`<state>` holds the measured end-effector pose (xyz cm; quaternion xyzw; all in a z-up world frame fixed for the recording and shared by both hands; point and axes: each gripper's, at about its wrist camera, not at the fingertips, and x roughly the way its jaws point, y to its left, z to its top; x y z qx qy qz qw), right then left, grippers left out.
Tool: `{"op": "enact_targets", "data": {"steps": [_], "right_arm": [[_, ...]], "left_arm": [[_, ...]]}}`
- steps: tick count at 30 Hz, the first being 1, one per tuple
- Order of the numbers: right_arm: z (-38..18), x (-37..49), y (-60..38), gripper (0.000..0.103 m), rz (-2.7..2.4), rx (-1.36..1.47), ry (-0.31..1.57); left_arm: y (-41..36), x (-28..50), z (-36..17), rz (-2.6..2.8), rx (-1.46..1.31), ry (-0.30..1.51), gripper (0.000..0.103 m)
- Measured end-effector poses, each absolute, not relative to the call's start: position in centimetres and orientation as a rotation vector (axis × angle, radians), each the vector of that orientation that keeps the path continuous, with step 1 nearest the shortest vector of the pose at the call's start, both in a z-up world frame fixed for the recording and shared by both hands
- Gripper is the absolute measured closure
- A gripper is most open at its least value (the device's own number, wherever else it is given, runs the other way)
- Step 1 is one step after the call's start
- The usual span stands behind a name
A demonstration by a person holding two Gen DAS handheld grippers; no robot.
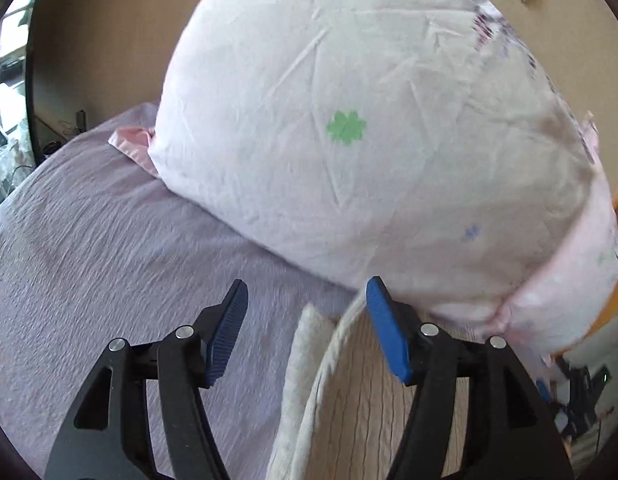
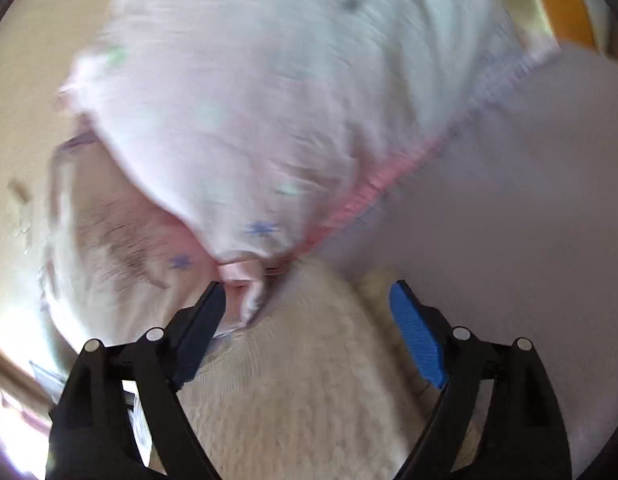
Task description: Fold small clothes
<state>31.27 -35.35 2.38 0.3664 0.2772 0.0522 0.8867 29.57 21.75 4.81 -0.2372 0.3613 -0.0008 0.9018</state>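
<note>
In the left wrist view, the left tongs [image 1: 307,320] are seen spread wide, nothing held between the blue pads. A cream knitted garment [image 1: 349,400] is spotted low in the frame, from about 5 to 6 o'clock, lying on the lilac bed sheet [image 1: 89,240]. Its curved edge runs up between the two fingers, and the right-hand pad sits over it; whether cloth is touched cannot be told. A thinner cream strip of the same knit is seen just beside that edge, towards 6 o'clock. Beyond the fingertips, from 12 round to 3 o'clock, the view is filled by a large pale pink pillow [image 1: 349,120] dotted with a green clover print, resting on the sheet. A beige wall [image 1: 109,40] is made out at 10 to 11 o'clock.

Over to the right wrist view, heavily blurred. The right tongs [image 2: 307,304] are likewise held wide apart, gripping nothing. The cream garment [image 2: 293,380] is seen directly below and between the fingers, spreading from centre down to 6 o'clock. The pillow [image 2: 269,100] is found just ahead, from 10 to 1 o'clock, its pink corner almost at the left-hand fingertip. The sheet [image 2: 509,200] is seen at 3 o'clock.
</note>
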Motion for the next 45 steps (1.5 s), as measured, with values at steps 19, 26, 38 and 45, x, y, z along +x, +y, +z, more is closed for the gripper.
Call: {"op": "enact_targets", "data": {"steps": [19, 26, 38, 45], "right_arm": [[0.7, 27.2, -29.0, 0.017, 0.35, 0.526, 0.736], [1.9, 23.1, -33.4, 0.017, 0.356, 0.542, 0.624], [-0.4, 17.3, -43.6, 0.017, 0.206, 0.708, 0.569], [1.0, 17.8, -43.7, 0.018, 0.26, 0.697, 0.55]], "left_arm": [[20.1, 28.3, -4.2, -0.263, -0.844, 0.968, 0.087], [13.9, 27.7, 3.6, -0.275, -0.725, 0.912, 0.09], [-18.7, 31.9, 0.7, -0.646, -0.652, 1.159, 0.088], [-15.6, 30.4, 5.4, -1.001, -0.88, 0.948, 0.025]]}}
